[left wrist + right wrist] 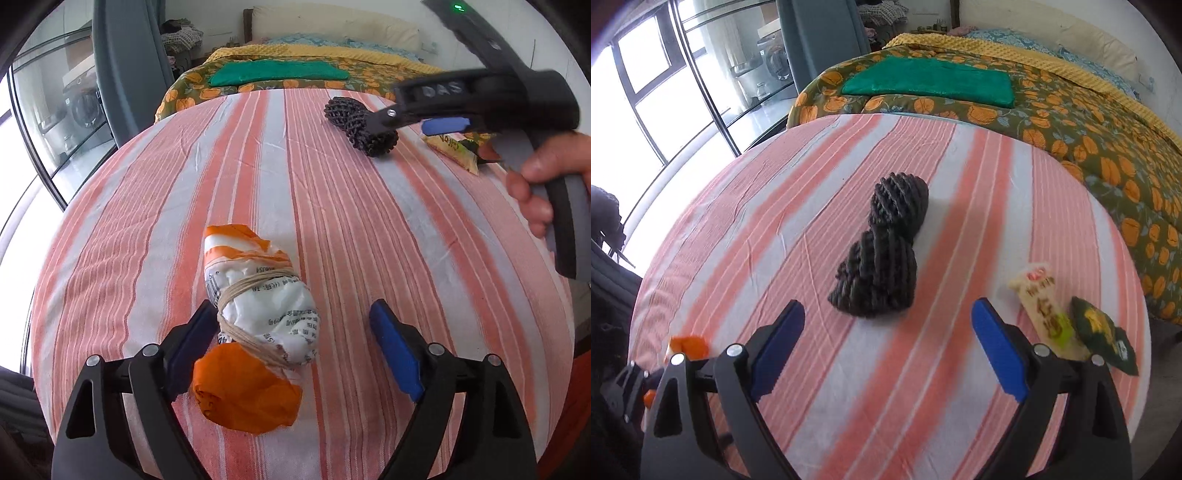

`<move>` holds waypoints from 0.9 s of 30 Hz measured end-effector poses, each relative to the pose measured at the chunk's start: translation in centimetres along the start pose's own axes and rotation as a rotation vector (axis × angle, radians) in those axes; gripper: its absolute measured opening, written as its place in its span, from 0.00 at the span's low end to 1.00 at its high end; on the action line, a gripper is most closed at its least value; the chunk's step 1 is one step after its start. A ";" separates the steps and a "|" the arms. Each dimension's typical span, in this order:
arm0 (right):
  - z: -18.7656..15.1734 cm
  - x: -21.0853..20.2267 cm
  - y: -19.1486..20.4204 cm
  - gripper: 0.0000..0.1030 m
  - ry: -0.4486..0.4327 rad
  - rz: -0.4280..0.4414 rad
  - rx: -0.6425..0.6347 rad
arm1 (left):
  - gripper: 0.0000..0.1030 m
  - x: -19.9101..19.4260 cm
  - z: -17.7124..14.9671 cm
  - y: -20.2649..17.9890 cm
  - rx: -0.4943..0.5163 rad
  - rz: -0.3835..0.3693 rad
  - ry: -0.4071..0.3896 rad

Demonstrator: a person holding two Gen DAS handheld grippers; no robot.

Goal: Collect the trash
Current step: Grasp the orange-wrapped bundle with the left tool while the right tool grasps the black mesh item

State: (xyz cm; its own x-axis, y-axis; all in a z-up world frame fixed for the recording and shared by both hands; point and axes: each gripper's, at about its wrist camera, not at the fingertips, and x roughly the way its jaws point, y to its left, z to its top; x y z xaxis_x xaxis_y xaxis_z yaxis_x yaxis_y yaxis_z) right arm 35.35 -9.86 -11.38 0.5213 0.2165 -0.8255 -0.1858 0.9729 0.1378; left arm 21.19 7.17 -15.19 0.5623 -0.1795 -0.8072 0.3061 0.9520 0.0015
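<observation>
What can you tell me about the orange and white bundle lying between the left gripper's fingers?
The bundle looks like crumpled white plastic packaging with orange patches and small black print, wound round its middle with several turns of tan string. One orange end bulges toward the camera; the other, striped orange and white, points away. It lies on its side on the pink-striped cloth, unlifted. The left gripper stands open around it: the left-hand pad sits close against its side, contact uncertain, while the right-hand pad is clearly apart.
</observation>
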 end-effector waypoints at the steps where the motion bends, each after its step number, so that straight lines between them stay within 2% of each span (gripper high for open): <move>1: 0.6 0.8 0.3 0.87 0.007 -0.003 0.003 | 0.84 0.0 0.0 0.2 -0.007 -0.004 0.001; 6: 2.6 3.3 0.9 0.86 0.012 -0.058 0.013 | 0.86 0.1 0.0 0.3 -0.012 0.003 0.004; 7: 2.8 3.6 0.7 0.83 0.011 -0.060 0.026 | 0.86 0.1 0.0 0.2 -0.013 0.003 0.004; 8: 3.0 4.0 0.6 0.59 0.023 -0.053 0.033 | 0.86 0.1 0.0 0.2 -0.014 0.004 0.005; 9: 3.1 4.4 0.5 0.45 0.045 -0.049 0.028 | 0.86 0.2 0.0 0.1 -0.014 0.005 0.005; 10: 3.0 4.7 0.5 0.43 0.061 -0.050 0.020 | 0.86 0.2 0.0 0.1 -0.014 0.005 0.005; 13: 2.3 4.2 0.7 0.41 0.050 -0.050 -0.011 | 0.87 0.2 0.0 0.1 -0.012 0.003 0.006; 17: 0.1 2.0 0.7 0.41 0.031 0.000 -0.020 | 0.89 0.3 0.1 0.0 -0.011 0.005 0.008; 23: -5.3 -2.4 0.7 0.41 0.014 0.036 -0.051 | 0.94 0.6 0.1 0.1 -0.016 0.008 0.016; 27: -8.6 -5.0 0.9 0.41 0.008 0.049 -0.064 | 0.95 0.3 0.0 0.6 -0.014 -0.038 0.017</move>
State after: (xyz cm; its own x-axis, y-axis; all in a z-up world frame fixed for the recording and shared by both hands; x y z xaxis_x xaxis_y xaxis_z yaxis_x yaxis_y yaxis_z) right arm 25.38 -10.81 -11.81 0.5032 0.2630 -0.8232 -0.2641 0.9538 0.1433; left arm 21.56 7.73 -15.43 0.5375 -0.2111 -0.8164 0.3159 0.9481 -0.0371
